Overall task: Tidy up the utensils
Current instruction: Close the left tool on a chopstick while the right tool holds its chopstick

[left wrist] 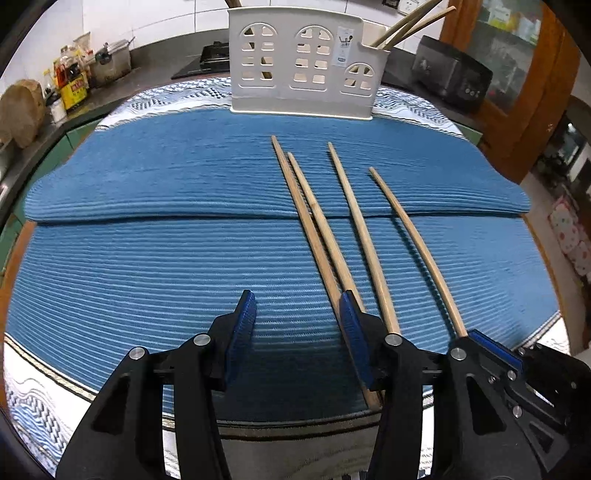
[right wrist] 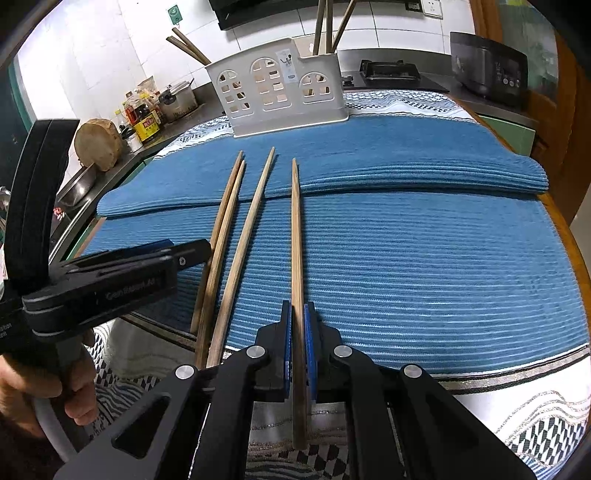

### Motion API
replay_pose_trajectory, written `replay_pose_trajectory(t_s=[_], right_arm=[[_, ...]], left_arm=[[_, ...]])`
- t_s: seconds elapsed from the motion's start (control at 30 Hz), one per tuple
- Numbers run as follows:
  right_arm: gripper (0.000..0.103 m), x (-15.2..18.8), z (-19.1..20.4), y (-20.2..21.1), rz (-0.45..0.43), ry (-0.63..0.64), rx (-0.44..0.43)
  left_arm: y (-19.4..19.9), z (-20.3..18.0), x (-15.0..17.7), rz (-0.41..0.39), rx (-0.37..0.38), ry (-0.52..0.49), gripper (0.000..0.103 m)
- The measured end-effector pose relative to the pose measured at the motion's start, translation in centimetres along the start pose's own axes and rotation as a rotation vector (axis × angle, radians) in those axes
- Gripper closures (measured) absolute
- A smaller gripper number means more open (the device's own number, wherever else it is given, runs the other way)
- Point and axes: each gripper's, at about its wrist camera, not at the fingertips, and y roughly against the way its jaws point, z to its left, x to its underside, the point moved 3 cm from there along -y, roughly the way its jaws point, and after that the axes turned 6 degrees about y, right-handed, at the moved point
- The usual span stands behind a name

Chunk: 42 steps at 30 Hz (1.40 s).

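Four long, slender wooden chopsticks lie on ribbed blue placemats (left wrist: 147, 258) spread over the surface, all pointing toward a white plastic utensil holder (left wrist: 303, 66) shaped like a little house with arched window cutouts. The right gripper (right wrist: 298, 314) is clenched on the rightmost chopstick (right wrist: 295, 221), its blue ridged pads pressing the round shaft near the thick end. The left gripper (left wrist: 297, 306) hangs over the mat with its jaws parted and nothing between them; its right pad sits just beside the touching pair of chopsticks (left wrist: 314, 221). A third chopstick (left wrist: 354, 214) lies apart, between that pair and the held one. The right wrist view alone shows a hand (right wrist: 40, 387) on the left gripper's handle, and more chopsticks standing in the holder's low end compartment (right wrist: 325, 22). The left wrist view shows the right gripper from the side, at the held stick's end.
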Motion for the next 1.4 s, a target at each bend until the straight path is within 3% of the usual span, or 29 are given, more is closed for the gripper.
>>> replay_pose_trajectory(t_s=[0.07,0.1,0.17,0.37,0.47,0.7,0.93,1.07,1.23,1.4], right_arm=[[0.096,0.0,0.0,0.0,-0.001,-0.001,-0.003],[0.096,0.0,0.0,0.0,-0.002,-0.001,-0.003],[0.096,0.0,-0.2,0.0,-0.004,-0.005,-0.005],[0.096,-0.1,-0.2,-0.1,-0.005,-0.009,-0.008],[0.096,-0.1,-0.2,-0.1,-0.004,-0.010,-0.008],[0.096,0.0,-0.1,-0.1,-0.003,-0.013,-0.012],[0.096,0.0,-0.2,-0.2,-0.004,-0.011,-0.013],[0.096,0.0,0.0,-0.2,-0.001,-0.011,-0.013],[0.096,0.1,-0.1,-0.1,-0.003,-0.016,-0.014],[0.096,0.1,0.0,-0.2,0.000,-0.014,-0.015]], left_arm=[[-0.2,0.4,-0.1,-0.003,-0.066,-0.026,0.056],[-0.5,0.8,-0.1,0.011,-0.063,-0.016,0.057],[-0.2,2.0,-0.1,0.022,0.006,0.064,0.057],[1.2,1.7,-0.4,-0.012,0.124,0.116,0.057],[1.1,0.3,-0.1,-0.020,0.094,0.052,0.057],[-0.1,0.2,0.6,0.008,0.071,0.049,0.056],[0.1,-1.0,0.6,-0.017,-0.014,-0.013,0.055],[0.1,-0.4,0.1,-0.018,-0.049,0.005,0.055],[-0.1,-0.2,0.2,0.022,0.029,0.061,0.057],[-0.3,-0.5,0.5,0.026,0.037,0.065,0.057]])
